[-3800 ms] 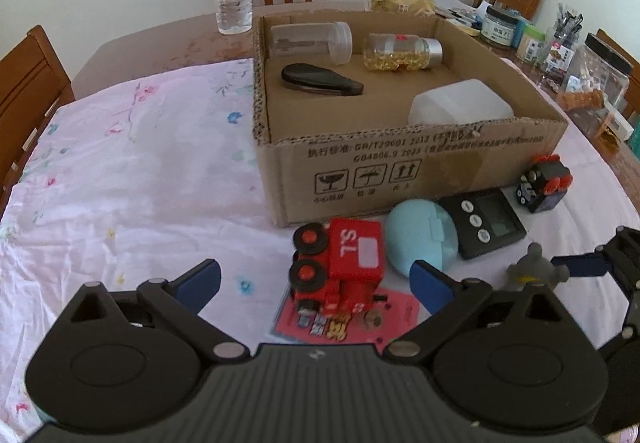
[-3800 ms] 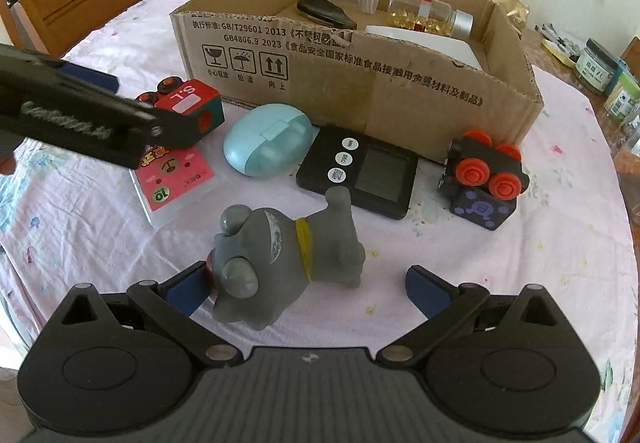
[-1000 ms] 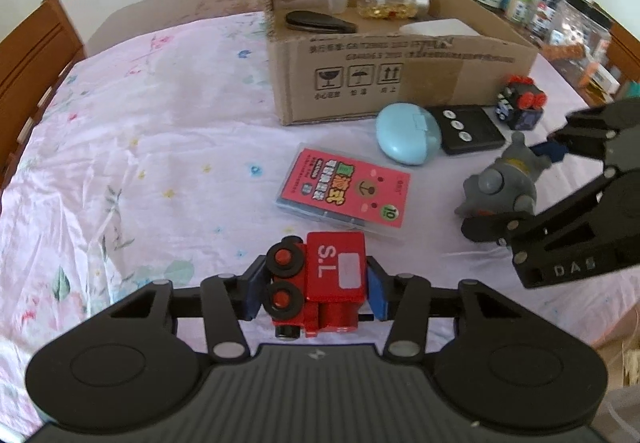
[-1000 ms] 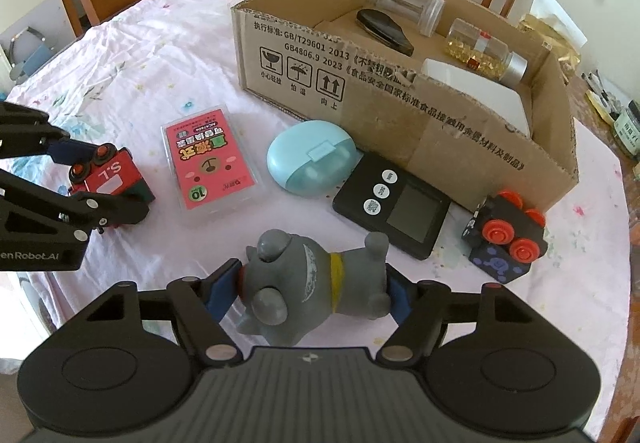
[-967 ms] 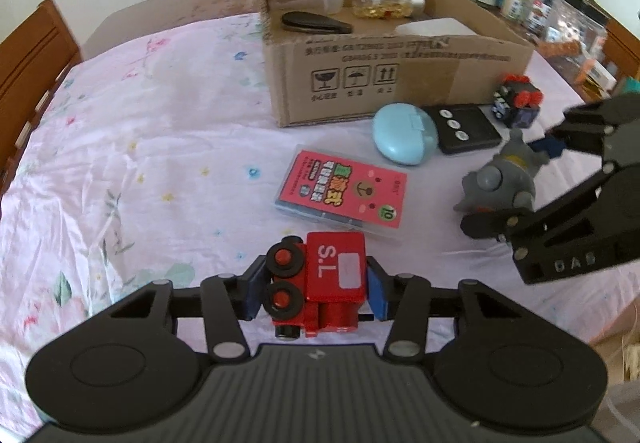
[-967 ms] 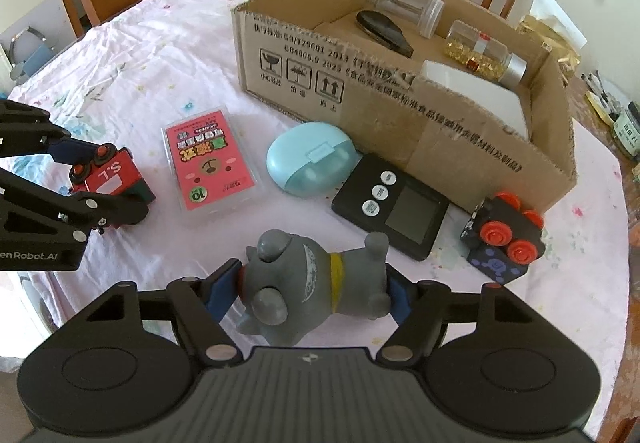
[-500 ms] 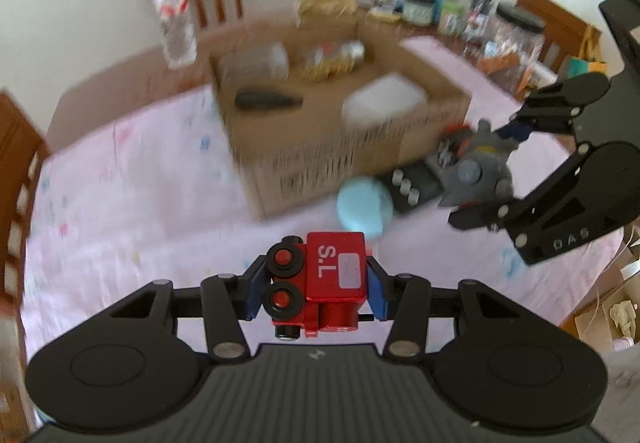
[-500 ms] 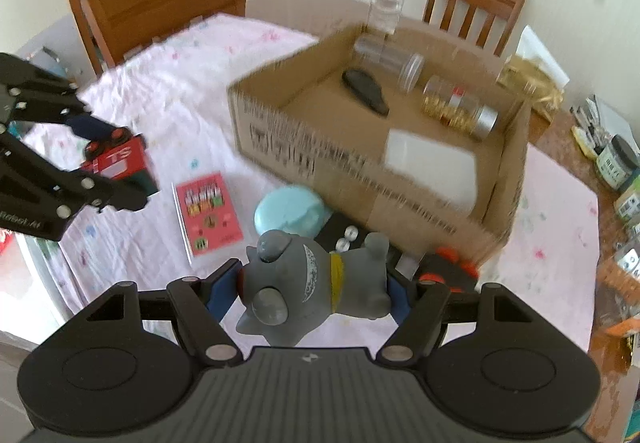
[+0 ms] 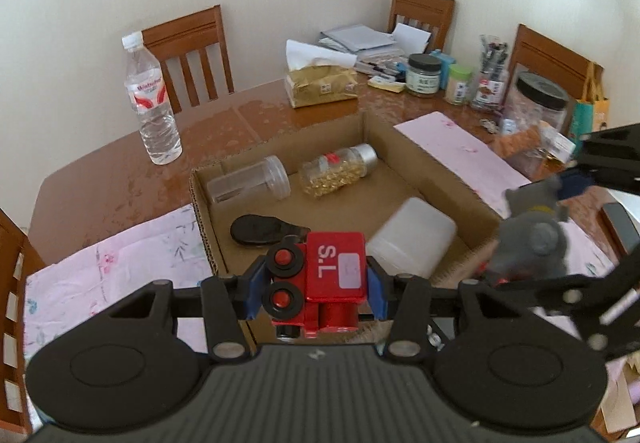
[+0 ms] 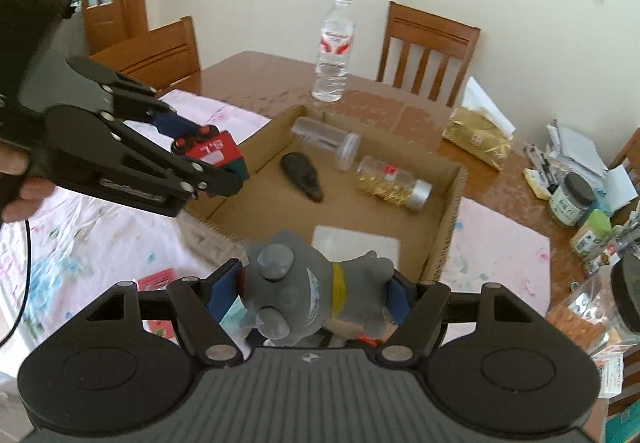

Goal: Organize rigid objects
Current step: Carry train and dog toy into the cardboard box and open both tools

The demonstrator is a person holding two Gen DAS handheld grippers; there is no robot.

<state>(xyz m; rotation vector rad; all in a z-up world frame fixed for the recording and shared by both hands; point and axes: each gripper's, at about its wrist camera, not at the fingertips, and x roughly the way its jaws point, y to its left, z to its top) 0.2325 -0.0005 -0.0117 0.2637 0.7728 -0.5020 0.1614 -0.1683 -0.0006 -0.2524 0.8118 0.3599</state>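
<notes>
My left gripper (image 9: 316,289) is shut on a red toy train (image 9: 328,275) marked S.L and holds it in the air above the near wall of the open cardboard box (image 9: 420,159). The train also shows in the right wrist view (image 10: 212,149). My right gripper (image 10: 310,295) is shut on a grey toy dog (image 10: 308,295) with a yellow collar, held above the box's near edge (image 10: 216,235). The dog shows at the right of the left wrist view (image 9: 528,239).
Inside the box lie a clear jar (image 9: 248,185), a bottle of yellow capsules (image 9: 336,171), a black case (image 9: 264,229) and a white container (image 9: 412,239). A water bottle (image 9: 150,95) stands behind the box. Jars and clutter (image 9: 480,83) crowd the far right. Wooden chairs ring the table.
Both grippers have risen from the table and moved forward over the box, each carrying its toy. The box interior now lies below them.
</notes>
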